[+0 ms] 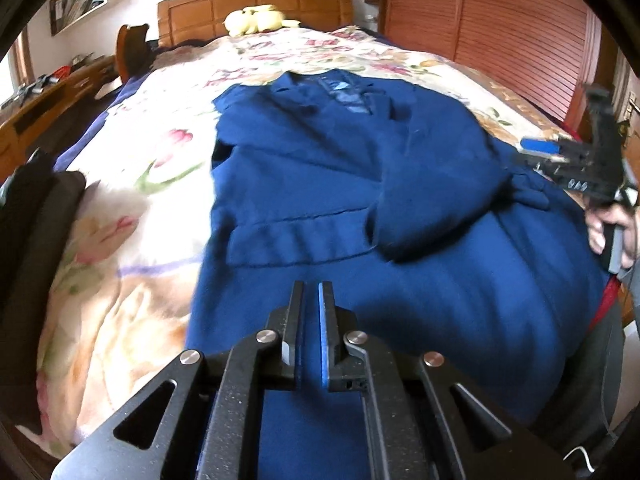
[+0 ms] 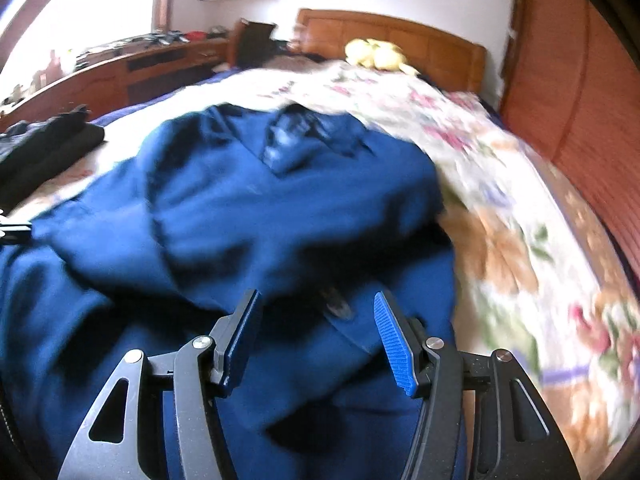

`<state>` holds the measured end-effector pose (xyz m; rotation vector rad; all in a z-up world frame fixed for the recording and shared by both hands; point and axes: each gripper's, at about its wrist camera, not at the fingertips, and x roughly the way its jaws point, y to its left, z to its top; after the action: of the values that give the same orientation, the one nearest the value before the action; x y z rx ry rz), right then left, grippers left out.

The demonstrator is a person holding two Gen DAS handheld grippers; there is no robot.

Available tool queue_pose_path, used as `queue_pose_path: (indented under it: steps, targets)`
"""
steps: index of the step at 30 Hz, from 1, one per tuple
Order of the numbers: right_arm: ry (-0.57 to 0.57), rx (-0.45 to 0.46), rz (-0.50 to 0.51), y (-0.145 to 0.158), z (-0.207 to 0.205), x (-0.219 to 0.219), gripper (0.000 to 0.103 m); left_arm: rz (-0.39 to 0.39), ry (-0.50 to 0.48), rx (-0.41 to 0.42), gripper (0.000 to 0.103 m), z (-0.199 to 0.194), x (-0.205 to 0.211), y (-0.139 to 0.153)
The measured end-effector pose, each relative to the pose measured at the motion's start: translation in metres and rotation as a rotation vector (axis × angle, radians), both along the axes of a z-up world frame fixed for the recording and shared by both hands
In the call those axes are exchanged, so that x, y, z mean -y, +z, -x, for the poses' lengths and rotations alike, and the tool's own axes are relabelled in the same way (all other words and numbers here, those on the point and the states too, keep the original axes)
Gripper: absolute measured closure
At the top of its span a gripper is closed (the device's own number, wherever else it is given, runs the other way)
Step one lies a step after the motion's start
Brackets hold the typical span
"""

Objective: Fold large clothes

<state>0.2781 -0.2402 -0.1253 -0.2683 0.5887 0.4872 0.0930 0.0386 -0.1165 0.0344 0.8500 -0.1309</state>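
A big blue coat [image 1: 340,168] lies on the bed [image 1: 160,168].
The left tool [image 1: 311,292] is clenched on nothing; the right tool [image 2: 316,308] is released above the coat.

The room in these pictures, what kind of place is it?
Most likely a home bedroom: a bed with a wooden headboard and a floral bedspread, a yellow soft toy by the headboard, and a louvred wooden door beside the bed.

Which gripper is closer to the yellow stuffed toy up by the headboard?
Neither clearly. The yellow stuffed toy lies far up the bed. The left gripper and the right gripper both hover over the blue garment near the foot end.
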Motion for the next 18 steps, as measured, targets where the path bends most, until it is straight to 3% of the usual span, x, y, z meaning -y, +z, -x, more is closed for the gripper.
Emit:
queue_pose_path:
  steps: [5,9,18]
  targets:
    - [0.135,-0.051,-0.055,0.021,-0.004,-0.051,0.043,0.008,0.052,0.000,0.097,0.006,-0.020,-0.003]
    - [0.222,-0.126,-0.038,0.013,-0.020,-0.099,0.043,0.021,0.081,-0.008,0.097,0.011,-0.033,-0.007]
    - [0.252,-0.321,-0.012,-0.011,-0.073,-0.143,0.043,0.062,0.103,0.010,0.097,0.020,-0.046,-0.004]
